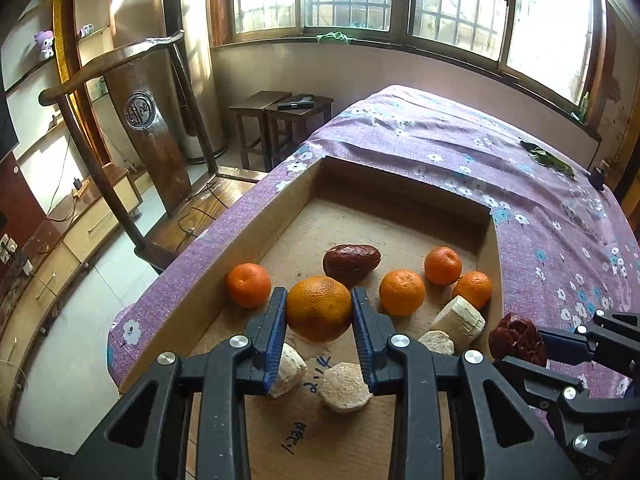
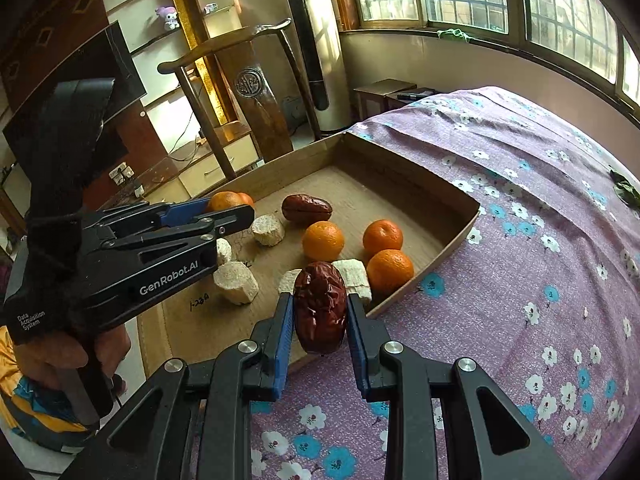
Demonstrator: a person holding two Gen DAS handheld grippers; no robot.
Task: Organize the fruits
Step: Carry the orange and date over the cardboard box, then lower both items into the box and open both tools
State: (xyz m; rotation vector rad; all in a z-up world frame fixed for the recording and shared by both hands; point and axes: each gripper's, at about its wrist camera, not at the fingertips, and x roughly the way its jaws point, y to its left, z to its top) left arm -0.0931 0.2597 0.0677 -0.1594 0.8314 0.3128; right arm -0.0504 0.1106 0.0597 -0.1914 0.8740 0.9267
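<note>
Where the shallow cardboard tray (image 1: 260, 236) lies on the purple flowered bedspread (image 1: 540, 200), the left wrist view shows, from left to right, a small tangerine (image 1: 249, 285) against the tray's left wall, then the left gripper (image 1: 319, 309) pinching a larger orange (image 1: 319, 307) between its blue pads. Behind the orange lies a red date (image 1: 351, 262). Further right sit three more tangerines (image 1: 402, 293) in a loose cluster near the tray's right wall. Pale banana pieces (image 1: 458, 322) lie in front of the cluster, and two more rest on the tray floor under the left gripper. At the far right edge, a second, wrinkled date (image 1: 517, 339) is held just outside the tray's right wall.

In the right wrist view, the left gripper's black body enters from the left, held by a person's hand (image 2: 68, 356), with the orange partly hidden behind its fingers. At centre, the right gripper (image 2: 319, 312) is clamped on the wrinkled date, held upright above the tray's near edge, where cardboard meets bedspread. To the right, only the bedspread extends.
</note>
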